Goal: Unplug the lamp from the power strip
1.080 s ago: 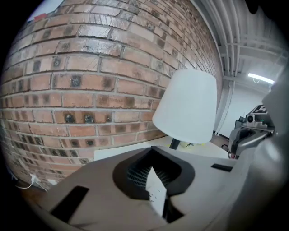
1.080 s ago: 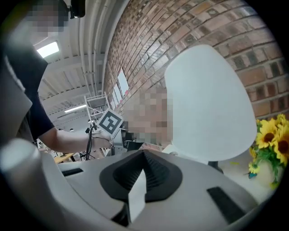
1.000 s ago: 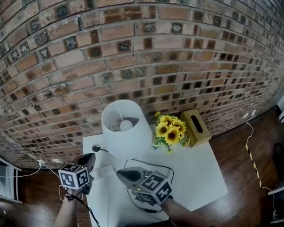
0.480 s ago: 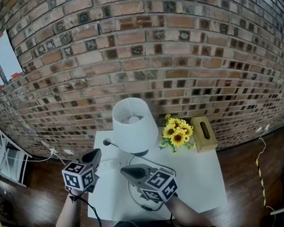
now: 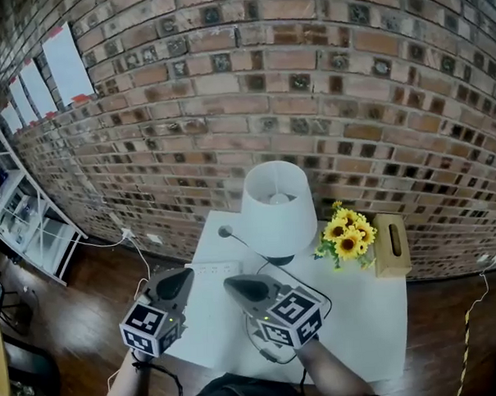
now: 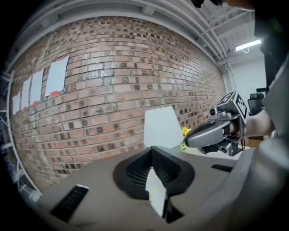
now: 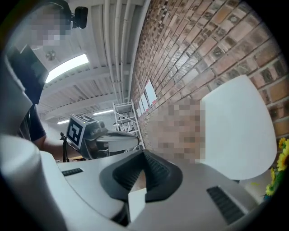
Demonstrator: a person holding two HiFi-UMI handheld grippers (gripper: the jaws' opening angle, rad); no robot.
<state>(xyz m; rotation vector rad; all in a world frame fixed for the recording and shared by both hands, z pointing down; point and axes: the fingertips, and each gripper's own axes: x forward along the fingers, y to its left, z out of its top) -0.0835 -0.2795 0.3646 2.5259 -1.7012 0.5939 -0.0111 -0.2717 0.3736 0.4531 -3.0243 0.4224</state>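
The lamp, with a white shade and a dark base, stands at the back of the white table. A white power strip lies left of the base, just beyond my left gripper. Black cord loops over the table under my right gripper. A small black cord end lies near the table's far left corner. Both grippers hover side by side above the table's front, jaws together and nothing in them. The left gripper looks towards the shade; the right gripper sees it too.
Yellow sunflowers and a tan tissue box sit to the right of the lamp. A brick wall rises right behind the table. A white shelf unit stands at far left, and a white cable trails over the wooden floor.
The head view has swung left, so table and lamp now sit further right and the shelf unit has come into sight. Both grippers stay shut and side by side.
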